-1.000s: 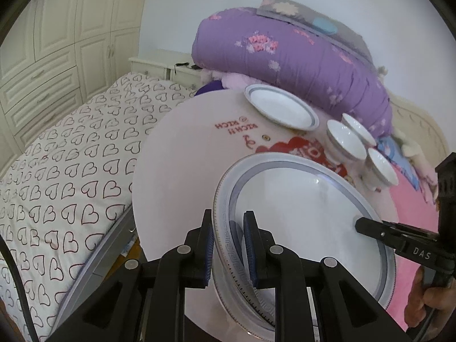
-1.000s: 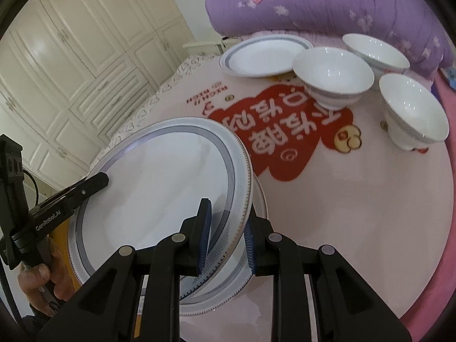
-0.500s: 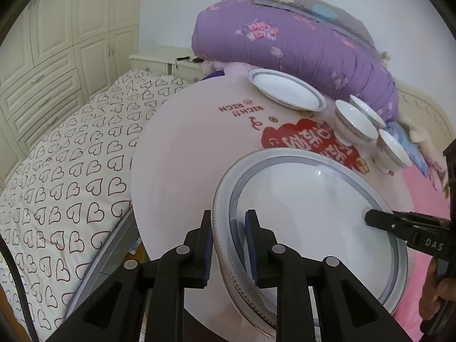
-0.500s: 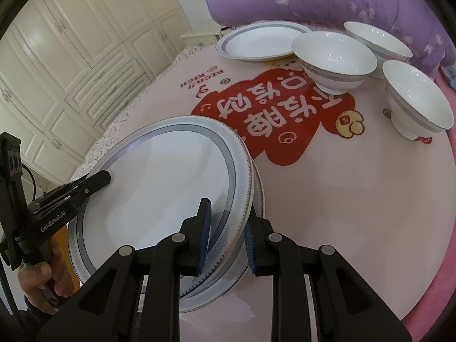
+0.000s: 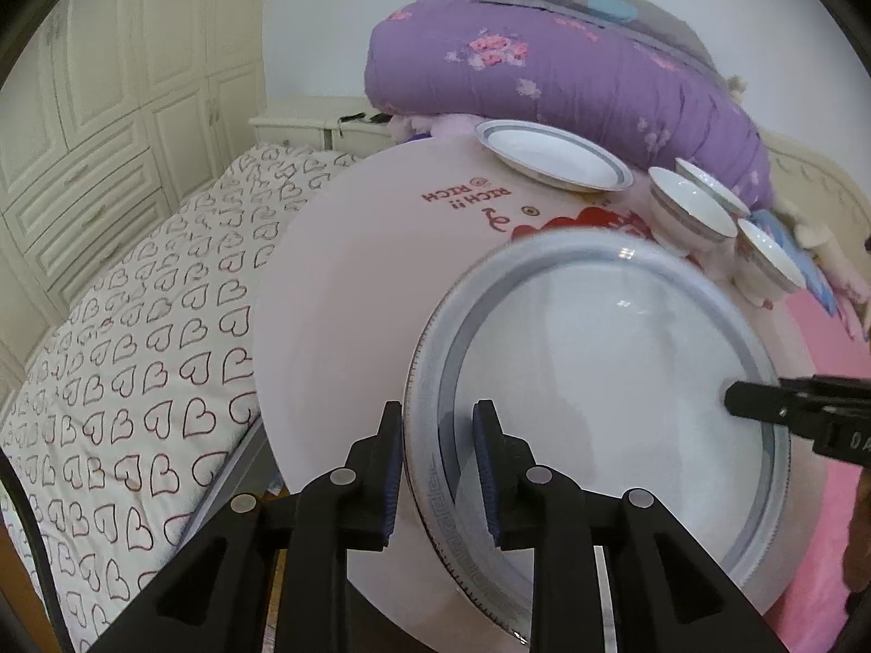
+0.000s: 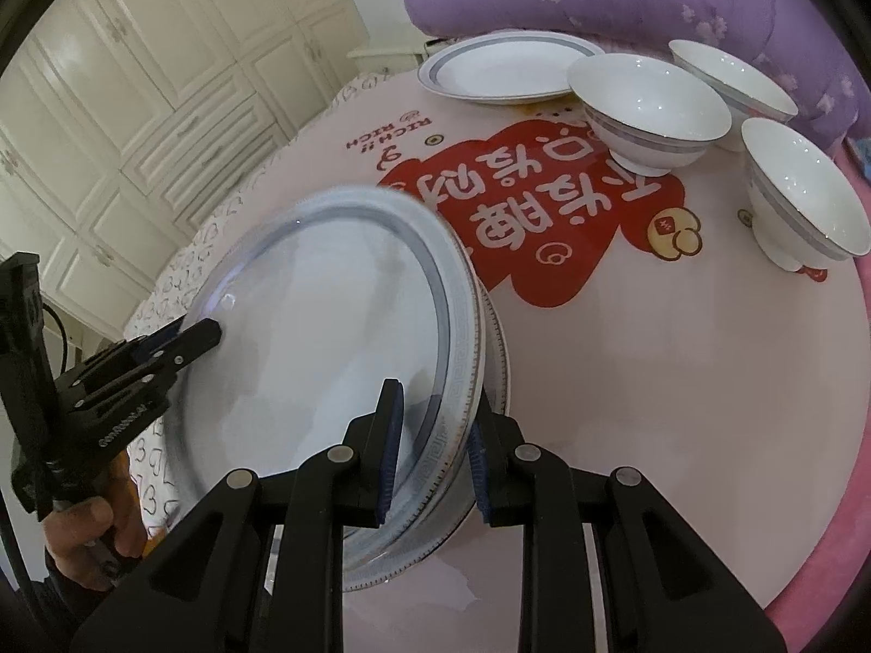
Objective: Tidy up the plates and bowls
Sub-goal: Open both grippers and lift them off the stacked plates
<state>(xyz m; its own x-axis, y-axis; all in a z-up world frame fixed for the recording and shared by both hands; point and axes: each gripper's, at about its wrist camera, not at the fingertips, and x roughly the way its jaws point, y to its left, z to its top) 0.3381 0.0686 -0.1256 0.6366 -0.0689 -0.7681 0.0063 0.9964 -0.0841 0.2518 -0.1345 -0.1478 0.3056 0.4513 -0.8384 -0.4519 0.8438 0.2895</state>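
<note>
Right wrist view: right gripper (image 6: 430, 454) clamping near-right rim of large plate (image 6: 326, 348); left gripper (image 6: 188, 345) pinching opposite left rim. Plate being held tilted over a second plate (image 6: 498, 348) on counter (image 6: 653, 381), small plate (image 6: 506, 73) and bowls (image 6: 648, 103) lying far-right.

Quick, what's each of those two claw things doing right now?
Left gripper: shut on the near rim of the large plate.
Right gripper: shut on the opposite rim of the same plate.

Both tongs (image 6: 430, 446) (image 6: 209, 333) clamp opposite rims of the tilted large plate (image 6: 326, 337).
</note>
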